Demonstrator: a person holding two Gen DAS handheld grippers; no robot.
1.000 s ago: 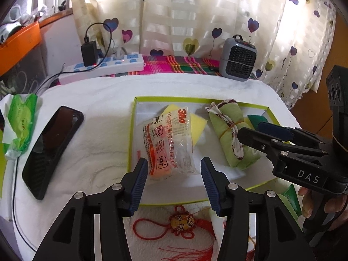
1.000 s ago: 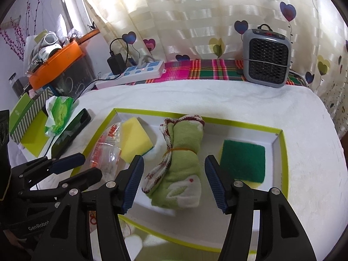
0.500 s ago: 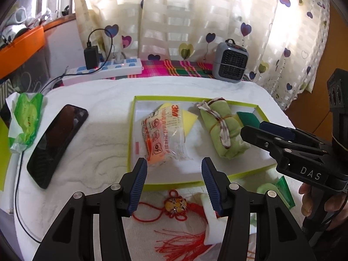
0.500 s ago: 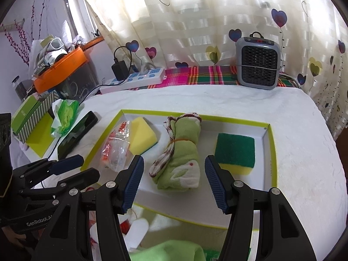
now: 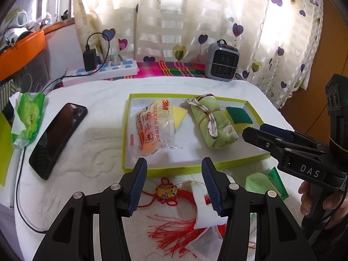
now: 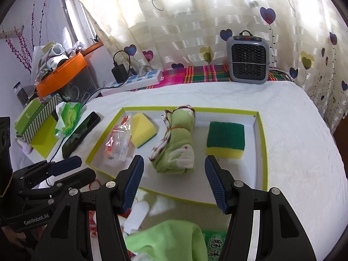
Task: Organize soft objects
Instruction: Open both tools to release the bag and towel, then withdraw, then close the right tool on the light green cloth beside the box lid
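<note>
A shallow tray with a lime-green rim (image 5: 125,130) (image 6: 262,143) lies on the white cloth. In it are a clear 3M packet (image 5: 154,126) (image 6: 117,143), a yellow sponge (image 6: 142,131) (image 5: 179,114), a rolled green towel tied with cord (image 5: 214,124) (image 6: 177,148) and a green-topped yellow sponge (image 6: 225,139) (image 5: 239,116). My left gripper (image 5: 174,187) is open and empty, in front of the tray over a red tasselled charm (image 5: 167,192). My right gripper (image 6: 173,182) is open and empty, above the tray's near edge, with a light green cloth (image 6: 167,241) below it.
A black phone (image 5: 56,137) and a green tissue pack (image 5: 27,117) lie left of the tray. A power strip (image 5: 102,71) and a small grey heater (image 5: 221,62) stand at the back by the curtain. White paper (image 5: 203,208) lies near the charm.
Both grippers have drawn back from the tray toward me and risen. The charm, paper and green cloth in front of the tray have come into view. Both stay open.
</note>
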